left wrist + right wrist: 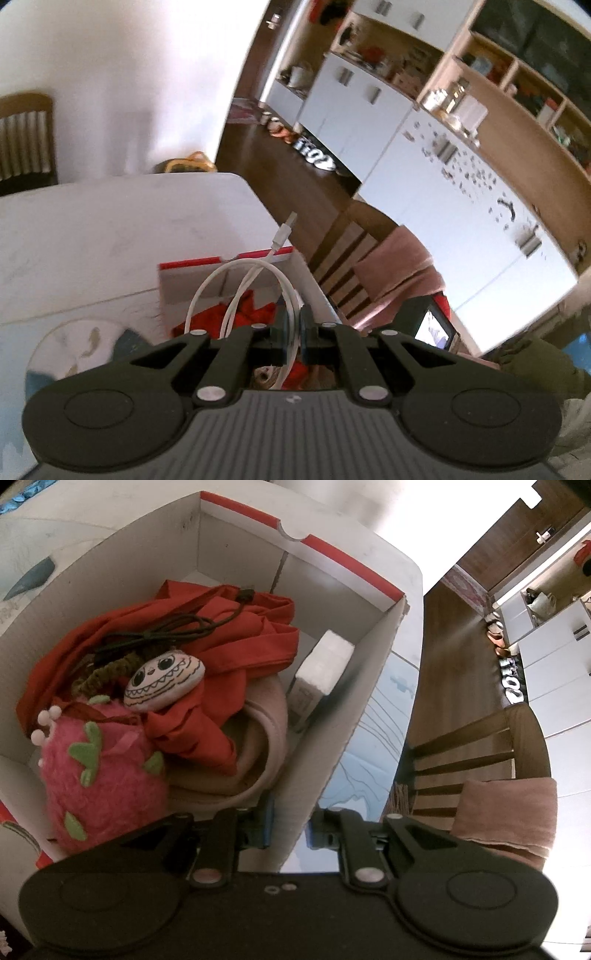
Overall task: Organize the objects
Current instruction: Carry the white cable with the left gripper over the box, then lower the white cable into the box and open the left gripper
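My left gripper [293, 326] is shut on a coiled white USB cable [255, 275], held in the air above the white cardboard box [199, 264] with the red rim. The cable's loops stand up from the pads and its plug points away. My right gripper [290, 825] is shut on the near side wall of the same box [325, 760], one pad inside and one outside. Inside the box lie a red cloth [236, 635], a pink plush strawberry [99, 779], a grinning doll face [162, 681], a black cord [166, 631], a beige cloth [258, 746] and a small white box [321, 668].
The box stands on a white table [92, 229] with a blue patterned mat [369, 746]. Wooden chairs [476, 760] stand beside the table, one with a pink cloth [509, 812] on it. White cabinets [461, 206] and wooden shelves line the far side over a dark wood floor.
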The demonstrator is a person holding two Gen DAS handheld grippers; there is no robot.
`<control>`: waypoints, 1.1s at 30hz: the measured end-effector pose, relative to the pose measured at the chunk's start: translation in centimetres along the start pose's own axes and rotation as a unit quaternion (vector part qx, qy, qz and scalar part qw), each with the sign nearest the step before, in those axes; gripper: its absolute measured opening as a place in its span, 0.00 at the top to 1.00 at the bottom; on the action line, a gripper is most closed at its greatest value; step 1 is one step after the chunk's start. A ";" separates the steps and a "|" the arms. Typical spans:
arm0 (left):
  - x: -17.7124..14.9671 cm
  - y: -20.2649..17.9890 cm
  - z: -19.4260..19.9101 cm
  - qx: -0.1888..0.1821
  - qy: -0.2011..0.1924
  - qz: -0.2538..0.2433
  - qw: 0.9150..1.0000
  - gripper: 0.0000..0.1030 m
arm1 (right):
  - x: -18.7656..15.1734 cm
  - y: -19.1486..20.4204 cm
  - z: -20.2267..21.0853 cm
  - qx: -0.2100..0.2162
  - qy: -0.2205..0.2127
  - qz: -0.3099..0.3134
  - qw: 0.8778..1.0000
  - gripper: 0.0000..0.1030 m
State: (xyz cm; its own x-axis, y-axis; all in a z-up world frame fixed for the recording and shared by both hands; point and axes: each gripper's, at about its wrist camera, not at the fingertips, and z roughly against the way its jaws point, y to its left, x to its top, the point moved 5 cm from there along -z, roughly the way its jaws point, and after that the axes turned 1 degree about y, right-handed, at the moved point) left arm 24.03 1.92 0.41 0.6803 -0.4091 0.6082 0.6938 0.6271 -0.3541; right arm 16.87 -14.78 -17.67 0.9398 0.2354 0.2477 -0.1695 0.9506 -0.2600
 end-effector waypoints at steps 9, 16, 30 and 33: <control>-0.7 -1.7 -7.7 0.001 0.051 -0.049 0.997 0.95 | -0.1 0.0 0.1 0.005 -0.003 0.003 1.000 0.86; -2.5 -0.8 -12.9 0.019 0.088 -0.049 0.995 0.95 | -0.2 -0.2 0.0 0.008 -0.006 0.004 1.000 0.86; -5.9 0.4 -17.4 0.010 0.146 -0.023 0.989 0.95 | -0.3 -0.2 -0.2 0.008 -0.007 0.005 1.000 0.87; -6.5 0.5 -17.8 0.008 0.151 -0.022 0.988 0.95 | -0.3 -0.2 -0.2 0.007 -0.007 0.006 1.000 0.87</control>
State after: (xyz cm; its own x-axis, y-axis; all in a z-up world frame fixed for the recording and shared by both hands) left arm 24.13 -6.90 -16.39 0.6906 -0.6145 0.3814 0.7222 0.6134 -0.3197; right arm 16.70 -15.10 -17.90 0.9334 0.2492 0.2581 -0.1846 0.9505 -0.2500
